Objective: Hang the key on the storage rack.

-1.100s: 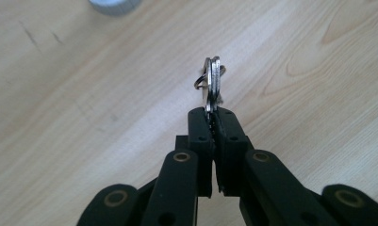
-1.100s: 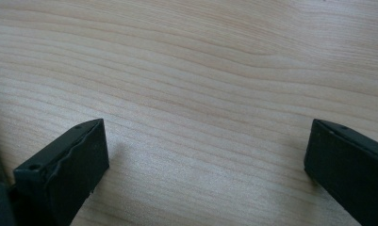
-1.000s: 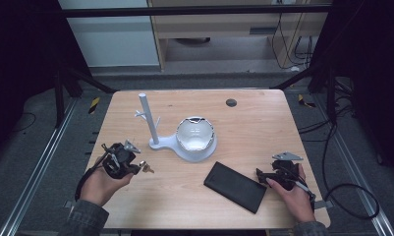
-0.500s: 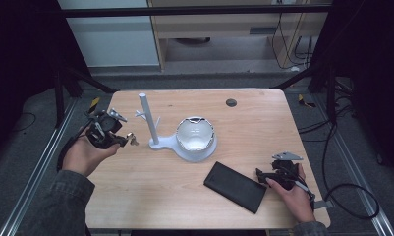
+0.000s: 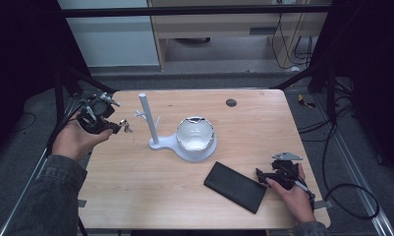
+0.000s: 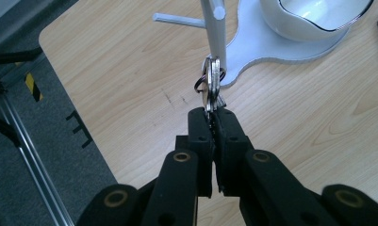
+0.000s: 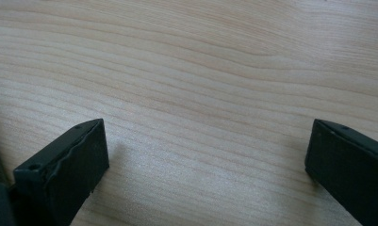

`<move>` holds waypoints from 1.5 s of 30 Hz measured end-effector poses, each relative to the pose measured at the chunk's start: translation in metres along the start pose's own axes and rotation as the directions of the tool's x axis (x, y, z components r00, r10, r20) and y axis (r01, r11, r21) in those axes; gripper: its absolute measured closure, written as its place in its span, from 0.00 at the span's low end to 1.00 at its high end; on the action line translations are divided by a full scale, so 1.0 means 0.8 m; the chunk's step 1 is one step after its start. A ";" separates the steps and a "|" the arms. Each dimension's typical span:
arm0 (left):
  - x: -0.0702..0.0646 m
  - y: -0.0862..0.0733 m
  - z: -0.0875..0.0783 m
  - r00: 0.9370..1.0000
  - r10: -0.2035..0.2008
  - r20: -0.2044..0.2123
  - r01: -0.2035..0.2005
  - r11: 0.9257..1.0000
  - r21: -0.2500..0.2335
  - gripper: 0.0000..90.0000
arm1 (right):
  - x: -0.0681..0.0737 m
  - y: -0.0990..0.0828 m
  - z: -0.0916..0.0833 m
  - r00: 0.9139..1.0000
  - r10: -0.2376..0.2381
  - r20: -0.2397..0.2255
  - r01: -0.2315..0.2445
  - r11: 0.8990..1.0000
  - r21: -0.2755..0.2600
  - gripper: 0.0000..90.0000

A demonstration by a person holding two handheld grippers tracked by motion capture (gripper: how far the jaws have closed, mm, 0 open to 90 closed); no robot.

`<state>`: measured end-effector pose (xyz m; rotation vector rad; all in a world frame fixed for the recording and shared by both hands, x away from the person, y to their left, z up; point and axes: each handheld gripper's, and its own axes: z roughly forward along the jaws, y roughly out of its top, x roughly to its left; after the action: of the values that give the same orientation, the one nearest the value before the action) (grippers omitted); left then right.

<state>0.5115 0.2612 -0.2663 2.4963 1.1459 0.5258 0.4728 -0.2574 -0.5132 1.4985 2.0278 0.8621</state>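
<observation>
- My left gripper (image 6: 213,115) is clamped shut on a bunch of keys (image 6: 213,81), held up off the table (image 5: 263,123) at about nine o'clock from the white stand (image 5: 148,120).
- The pickup looks done; hanging the keys on a stand peg (image 6: 177,20) remains.
- My right gripper (image 5: 270,175) rests wide open and empty beside the black case (image 5: 235,186).

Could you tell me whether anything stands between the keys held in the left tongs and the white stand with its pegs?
Nothing visible does. The left tongs hold the keys above the table, just short of the white stand. Between keys and pegs there is open air; the bowl sits on the stand's far side.
</observation>
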 end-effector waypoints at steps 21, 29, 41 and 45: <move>0.007 0.020 -0.002 1.000 -0.012 -0.008 0.012 1.000 -0.015 0.96 | 0.000 0.000 0.000 1.000 0.000 0.000 0.000 1.000 -0.002 0.00; 0.001 0.031 0.002 1.000 0.018 -0.006 -0.018 1.000 -0.005 0.96 | 0.000 0.000 0.000 1.000 0.000 -0.001 0.000 1.000 -0.002 0.00; 0.002 0.042 0.011 1.000 0.022 -0.001 -0.022 1.000 -0.010 0.96 | 0.000 0.000 0.000 1.000 0.000 0.000 0.000 1.000 -0.003 0.00; 0.001 0.045 0.016 1.000 0.019 -0.001 -0.019 1.000 -0.007 0.96 | 0.000 0.000 0.000 1.000 0.000 -0.001 0.000 1.000 -0.002 0.00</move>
<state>0.5411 0.2382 -0.2609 2.5042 1.1194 0.5348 0.4729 -0.2573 -0.5134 1.4970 2.0265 0.8648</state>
